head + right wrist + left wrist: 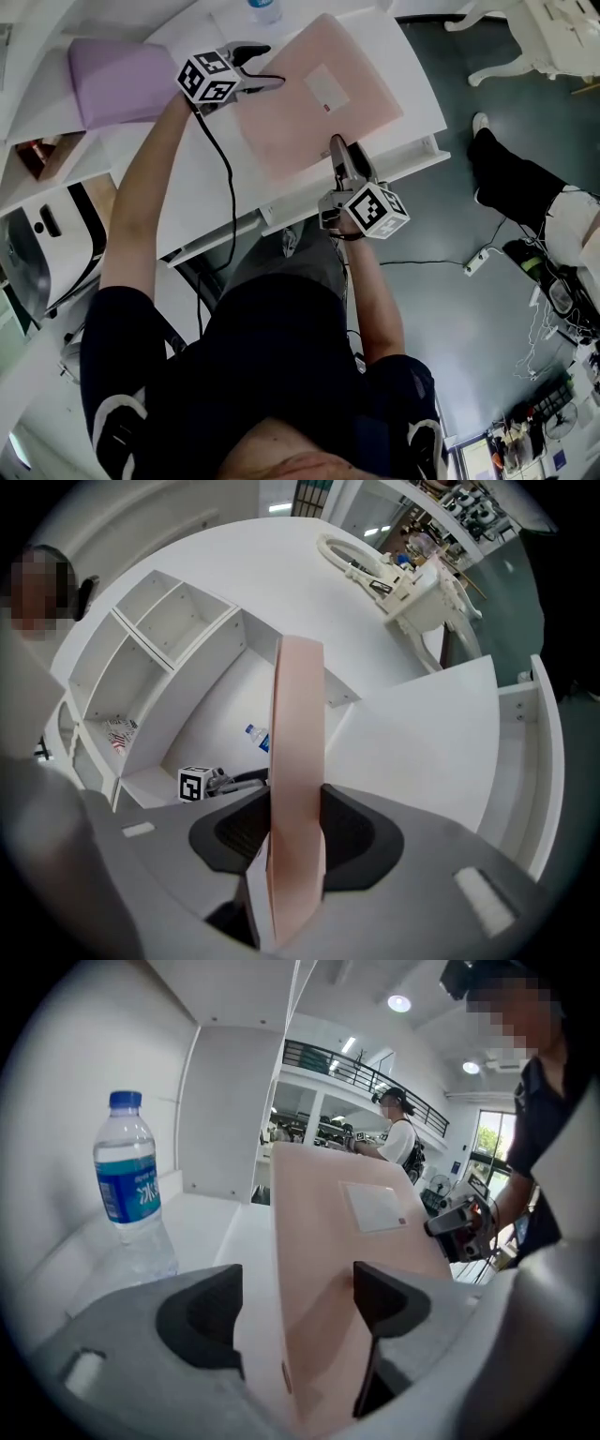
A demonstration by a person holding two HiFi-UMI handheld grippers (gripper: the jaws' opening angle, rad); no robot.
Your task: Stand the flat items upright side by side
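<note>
The right hand-held gripper (337,148) clamps the flat pale-pink rectangular case (309,98); best to close the wide-open left hand-held gripper (270,66), which straddles its far edge, then tip it upright steadily.

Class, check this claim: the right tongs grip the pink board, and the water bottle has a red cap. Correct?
Not quite. The cap of the bottle is blue, as the left gripper view shows. The right tongs do grip the pink board.
</note>
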